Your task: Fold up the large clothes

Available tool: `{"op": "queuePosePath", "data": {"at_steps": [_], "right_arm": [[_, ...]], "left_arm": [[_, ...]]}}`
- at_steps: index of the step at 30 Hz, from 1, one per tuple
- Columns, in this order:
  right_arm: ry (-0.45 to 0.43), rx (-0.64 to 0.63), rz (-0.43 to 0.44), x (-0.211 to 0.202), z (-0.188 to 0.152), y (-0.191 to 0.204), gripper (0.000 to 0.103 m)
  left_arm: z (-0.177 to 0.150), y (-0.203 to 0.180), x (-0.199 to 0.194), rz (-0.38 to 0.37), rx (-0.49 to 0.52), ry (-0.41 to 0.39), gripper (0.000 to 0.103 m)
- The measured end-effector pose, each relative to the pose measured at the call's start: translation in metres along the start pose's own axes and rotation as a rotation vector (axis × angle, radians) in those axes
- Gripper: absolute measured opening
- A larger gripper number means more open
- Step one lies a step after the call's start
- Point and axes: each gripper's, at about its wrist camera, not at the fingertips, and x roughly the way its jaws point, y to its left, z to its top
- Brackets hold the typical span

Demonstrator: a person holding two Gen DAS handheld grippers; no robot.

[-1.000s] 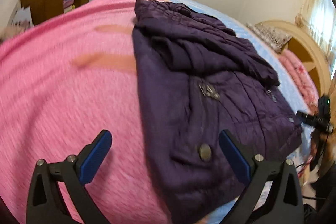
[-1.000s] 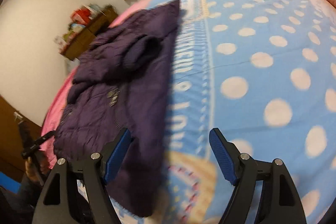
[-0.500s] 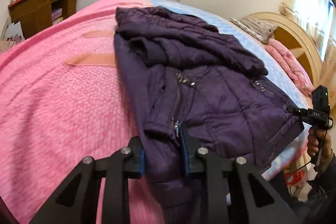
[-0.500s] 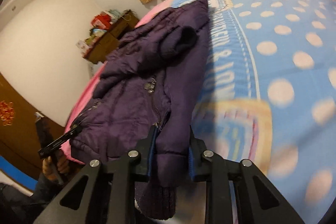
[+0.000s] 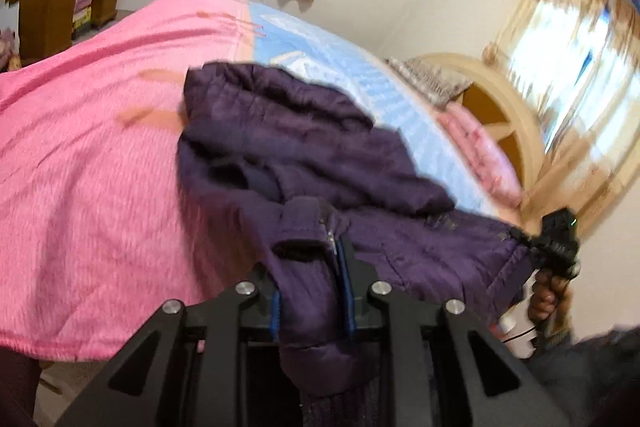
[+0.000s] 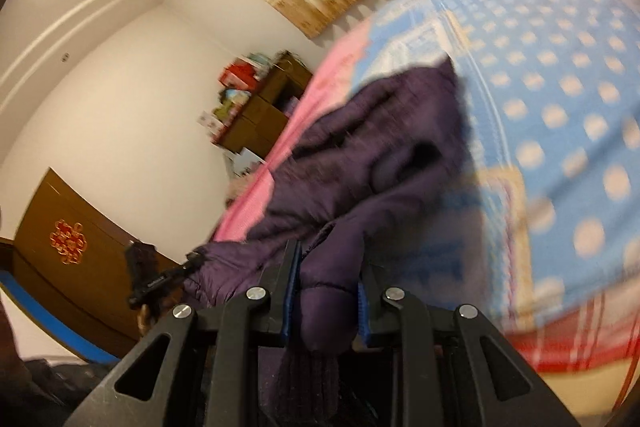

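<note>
**Both grippers clamping jacket hem at bed's near edge**

Bed (image 5: 80, 187) is filling most of both views, covered half by a pink blanket (image 5: 72, 147) and half by a blue polka-dot sheet (image 6: 560, 107); the seam between them is running away from the near edge toward the far wall.

Purple puffer jacket (image 5: 288, 147) is lying across that seam, its far end resting on the bed, its near end hanging off the near edge in both grippers. Fabric is bunching in the middle, with a sleeve folded over the top. Frames are motion-blurred, so finer detail is unclear.

Wooden headboard (image 5: 516, 115) is standing at the bed's right end in the left wrist view, with folded pink bedding (image 5: 480, 151) against it. Wooden cabinet (image 6: 264, 115) is sitting by the far wall past the pink side.

Left gripper (image 5: 312, 291) is clenching a thick fold of hem by the zipper, blue pads pressing on both sides, jaws closing a little further.

Right gripper (image 6: 326, 307) is clenching another padded hem fold, pads pinching it.

A hand (image 5: 546, 297) is gripping the right gripper's handle in the left wrist view.
</note>
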Motion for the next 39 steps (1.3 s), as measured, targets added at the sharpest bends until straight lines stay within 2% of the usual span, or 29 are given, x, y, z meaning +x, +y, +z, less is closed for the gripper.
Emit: {"op": "queuePosePath", "data": {"at_steps": [3,7,8,9,10,12,13,14,16,17,18,19,21,23,25,27,28,29,30,31,32,33,34,35,36,37,39], "right_arm": [[-0.024,0.015,0.032,0.020,0.057,0.001,0.024],[-0.031,0.100,0.047,0.083,0.142,-0.025,0.024],[-0.027,0.158,0.057,0.104,0.162,-0.040,0.025],[-0.034,0.246,0.048,0.130,0.183,-0.064,0.030],[-0.025,0.261,0.003,0.151,0.198,-0.077,0.035],[-0.015,0.339,-0.088,0.192,0.216,-0.109,0.059],[-0.022,0.344,-0.127,0.201,0.219,-0.116,0.067],[-0.049,0.321,-0.165,0.206,0.220,-0.118,0.071],[-0.066,0.241,-0.184,0.210,0.222,-0.114,0.074],[-0.059,0.197,-0.171,0.212,0.220,-0.108,0.074],[-0.052,0.153,-0.179,0.212,0.219,-0.101,0.074],[-0.047,0.107,-0.207,0.211,0.217,-0.094,0.074],[-0.051,0.020,-0.267,0.210,0.211,-0.081,0.074],[-0.036,-0.067,-0.303,0.215,0.205,-0.066,0.074],[-0.014,-0.153,-0.333,0.224,0.199,-0.051,0.074],[0.041,-0.267,-0.396,0.239,0.193,-0.035,0.074],[0.063,-0.309,-0.415,0.248,0.189,-0.029,0.074],[0.100,-0.337,-0.415,0.258,0.186,-0.026,0.074],[0.164,-0.354,-0.425,0.274,0.182,-0.026,0.074],[0.191,-0.370,-0.456,0.284,0.179,-0.029,0.074],[0.198,-0.393,-0.490,0.293,0.177,-0.032,0.061],[0.216,-0.428,-0.507,0.301,0.174,-0.031,0.048],[0.219,-0.459,-0.522,0.304,0.171,-0.028,0.043],[0.202,-0.474,-0.529,0.303,0.171,-0.024,0.035],[0.163,-0.485,-0.521,0.296,0.172,-0.017,0.030],[0.128,-0.495,-0.514,0.291,0.173,-0.009,0.028],[0.040,-0.535,-0.523,0.281,0.175,0.007,0.026]], "left_arm": [[0.046,0.006,0.007,-0.063,-0.060,-0.011,0.023],[0.112,0.015,0.050,-0.066,-0.087,0.020,0.024],[0.127,0.023,0.062,-0.058,-0.087,0.032,0.025],[0.150,0.035,0.084,-0.042,-0.130,0.056,0.029],[0.162,0.048,0.100,-0.030,-0.183,0.085,0.031],[0.193,0.082,0.139,-0.012,-0.296,0.169,0.033],[0.199,0.097,0.147,-0.005,-0.374,0.188,0.035],[0.209,0.112,0.153,0.005,-0.442,0.183,0.037],[0.217,0.122,0.144,0.039,-0.458,0.125,0.060],[0.221,0.124,0.137,0.043,-0.454,0.090,0.066],[0.224,0.125,0.126,0.039,-0.435,0.045,0.075],[0.224,0.124,0.121,0.049,-0.419,0.024,0.079],[0.219,0.114,0.112,0.105,-0.343,-0.025,0.084],[0.214,0.099,0.117,0.153,-0.259,-0.037,0.086],[0.204,0.075,0.129,0.195,-0.127,-0.046,0.087],[0.192,0.044,0.155,0.294,0.066,-0.037,0.087],[0.198,0.037,0.170,0.328,0.136,-0.032,0.088],[0.195,0.024,0.189,0.396,0.243,-0.022,0.087],[0.189,0.016,0.207,0.478,0.327,-0.018,0.087],[0.188,0.013,0.221,0.517,0.378,-0.012,0.085],[0.186,0.014,0.240,0.531,0.415,0.027,0.082],[0.184,0.018,0.253,0.509,0.411,0.071,0.066],[0.184,0.021,0.258,0.500,0.410,0.099,0.049],[0.183,0.023,0.264,0.507,0.409,0.120,0.040],[0.183,0.021,0.263,0.506,0.419,0.104,0.016],[0.182,0.016,0.257,0.525,0.434,0.078,0.008],[0.183,0.009,0.240,0.535,0.433,0.006,0.006]]}}
